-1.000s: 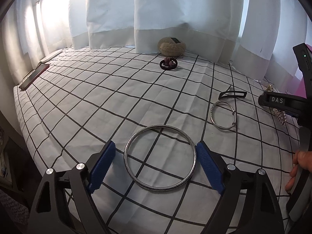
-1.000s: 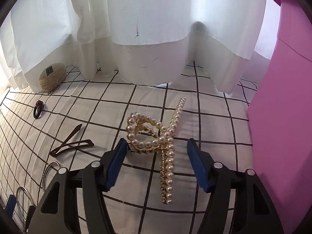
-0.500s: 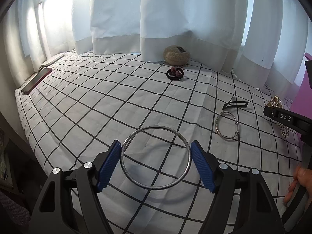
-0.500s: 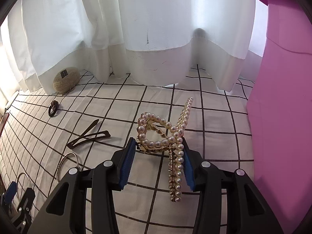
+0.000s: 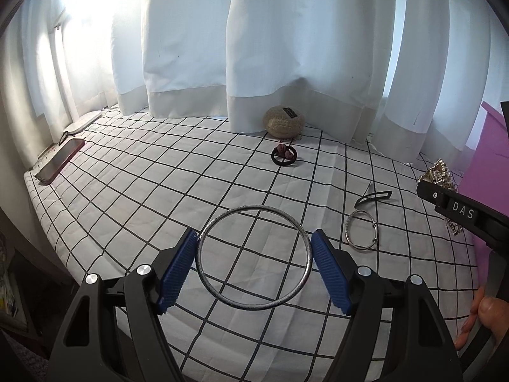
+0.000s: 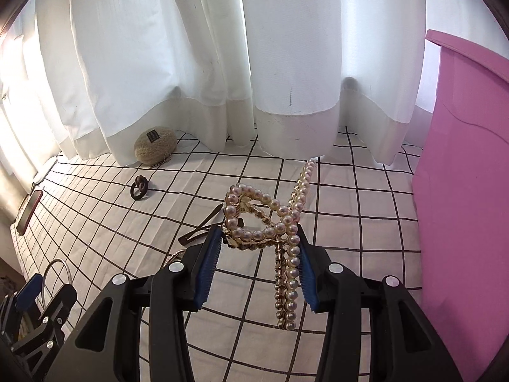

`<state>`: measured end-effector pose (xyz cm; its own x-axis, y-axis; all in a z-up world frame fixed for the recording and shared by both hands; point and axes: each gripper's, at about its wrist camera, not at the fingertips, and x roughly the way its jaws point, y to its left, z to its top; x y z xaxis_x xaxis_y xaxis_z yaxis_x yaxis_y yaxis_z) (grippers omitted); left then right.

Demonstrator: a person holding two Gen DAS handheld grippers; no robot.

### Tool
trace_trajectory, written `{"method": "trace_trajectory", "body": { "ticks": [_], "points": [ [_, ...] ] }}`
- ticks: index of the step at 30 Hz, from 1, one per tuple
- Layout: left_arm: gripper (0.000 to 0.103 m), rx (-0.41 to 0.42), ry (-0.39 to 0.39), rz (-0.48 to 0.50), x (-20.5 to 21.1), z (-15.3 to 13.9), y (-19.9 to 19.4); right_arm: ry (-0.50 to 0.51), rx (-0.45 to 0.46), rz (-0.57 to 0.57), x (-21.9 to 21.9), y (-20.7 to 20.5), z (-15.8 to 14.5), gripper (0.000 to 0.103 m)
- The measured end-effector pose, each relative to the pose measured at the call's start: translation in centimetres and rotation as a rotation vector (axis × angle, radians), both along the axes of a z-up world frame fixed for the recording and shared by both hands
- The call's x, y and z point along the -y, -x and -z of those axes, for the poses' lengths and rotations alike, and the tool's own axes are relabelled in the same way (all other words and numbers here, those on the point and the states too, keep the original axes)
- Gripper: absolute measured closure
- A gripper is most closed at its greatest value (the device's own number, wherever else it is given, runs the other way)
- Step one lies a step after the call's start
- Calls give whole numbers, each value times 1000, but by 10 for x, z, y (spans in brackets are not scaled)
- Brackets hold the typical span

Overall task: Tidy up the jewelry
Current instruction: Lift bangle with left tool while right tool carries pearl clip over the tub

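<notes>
Low in each frame, the left gripper clasps a thin silver bangle and the right gripper pinches a pearl clip, both seemingly lifted clear of the checked sheet, so carrying them to the pink box at right probably comes next.

Left wrist view: the right gripper hides most of the pearl hair claw; the pink box is cropped at the frame edge. Right wrist view: the black hair clip is partly hidden behind the fingers.
</notes>
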<state>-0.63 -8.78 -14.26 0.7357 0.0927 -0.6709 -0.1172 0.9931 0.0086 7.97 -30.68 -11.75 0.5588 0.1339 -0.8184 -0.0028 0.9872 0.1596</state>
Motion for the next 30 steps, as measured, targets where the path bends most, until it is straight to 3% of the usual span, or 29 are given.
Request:
{"method": "trace_trajectory", "body": {
  "ticks": [9, 17, 24, 30],
  "points": [
    [32, 45, -28, 76, -13, -50, -2, -15, 38, 7, -16, 11, -48, 59],
    [32, 114, -44, 193, -5, -105, -2, -18, 110, 35, -17, 23, -117, 59],
    [32, 176, -9, 328, 22, -151, 2, -20, 172, 133, 17, 43, -172, 59],
    [32, 191, 30, 496, 71, -177, -1, 7, 195, 247, 63, 70, -204, 59]
  ]
}}
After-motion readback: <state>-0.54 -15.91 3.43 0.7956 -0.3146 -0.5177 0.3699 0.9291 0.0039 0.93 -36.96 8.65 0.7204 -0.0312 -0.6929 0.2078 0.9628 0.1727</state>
